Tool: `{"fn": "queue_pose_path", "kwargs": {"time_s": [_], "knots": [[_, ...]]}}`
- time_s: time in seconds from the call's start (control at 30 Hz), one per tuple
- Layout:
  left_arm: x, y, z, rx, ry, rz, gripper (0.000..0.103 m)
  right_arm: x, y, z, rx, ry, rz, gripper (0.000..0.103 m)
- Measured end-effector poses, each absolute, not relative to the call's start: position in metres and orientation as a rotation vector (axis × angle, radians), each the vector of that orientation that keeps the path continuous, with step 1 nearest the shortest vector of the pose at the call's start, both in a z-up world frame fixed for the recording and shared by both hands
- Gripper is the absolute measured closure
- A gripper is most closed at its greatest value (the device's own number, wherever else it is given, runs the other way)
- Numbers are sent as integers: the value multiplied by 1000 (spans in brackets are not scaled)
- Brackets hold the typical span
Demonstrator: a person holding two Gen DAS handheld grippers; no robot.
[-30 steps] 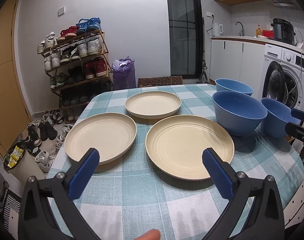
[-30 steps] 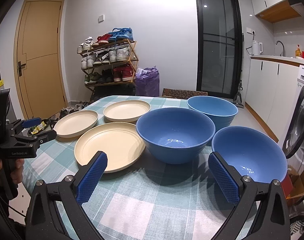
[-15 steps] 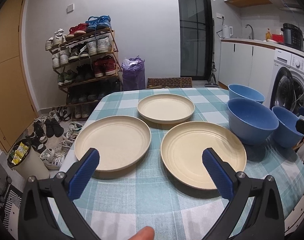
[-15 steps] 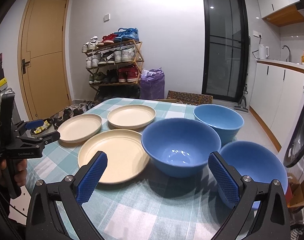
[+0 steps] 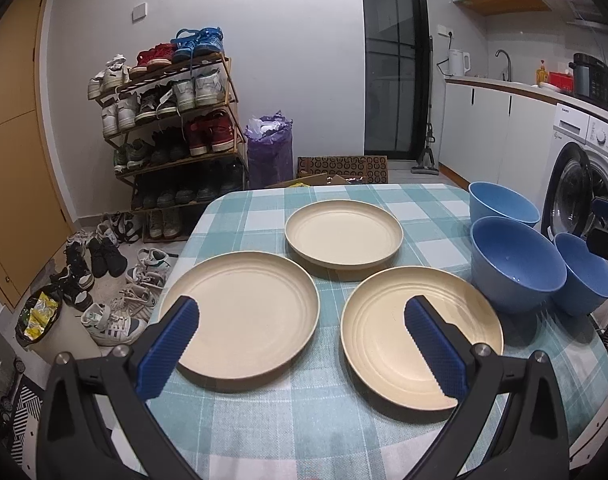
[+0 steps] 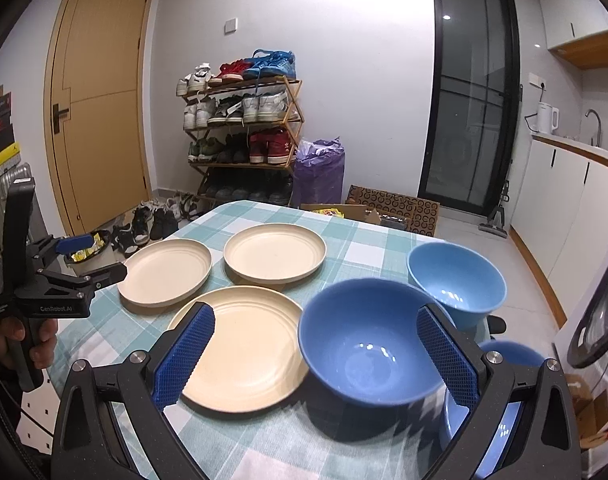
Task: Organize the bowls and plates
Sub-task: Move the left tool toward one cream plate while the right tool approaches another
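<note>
**Both grippers drawn back above an unsorted table**

On the round table with the teal-and-white checked cloth, three cream, shallow, round plates and three blue bowls lie separately; nothing is stacked.

**Layout, referenced to the near-right cream plate**
- The second cream plate lies to its left, close but apart.
- The third cream plate lies beyond it, toward the far table edge.
- The large blue bowl stands just beside it on the right; contact cannot be confirmed.
- The lighter blue bowl stands beyond the large bowl.
- The third blue bowl stands further right, at the table edge, partly hidden in the right wrist view.

**Gripper state**
- The left gripper has its jaws spread wide and holds nothing.
- The right gripper is likewise wide and empty, aimed between the near-right plate and the large bowl.

**Change over the last second**
Both cameras have risen and pulled back: dishes appear smaller and more floor and shoe rack is visible. No dish has moved.

**Implication**
The task is judged unstarted. The retreat probably serves as a survey position; stacking plates on plates and nesting bowls remains entirely to be done.
</note>
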State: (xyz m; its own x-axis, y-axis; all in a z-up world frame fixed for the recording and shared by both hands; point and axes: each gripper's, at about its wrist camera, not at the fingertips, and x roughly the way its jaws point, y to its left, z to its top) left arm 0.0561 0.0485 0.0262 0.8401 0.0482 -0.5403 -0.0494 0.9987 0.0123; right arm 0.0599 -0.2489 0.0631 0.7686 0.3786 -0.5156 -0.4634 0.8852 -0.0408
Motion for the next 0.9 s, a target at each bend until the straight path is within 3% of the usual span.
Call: {"fn": "queue_pose_path", "kwargs": {"time_s": [0.9], "knots": [[152, 79, 52, -36, 630, 34, 0, 172, -204, 99, -85, 663, 462, 0]]}}
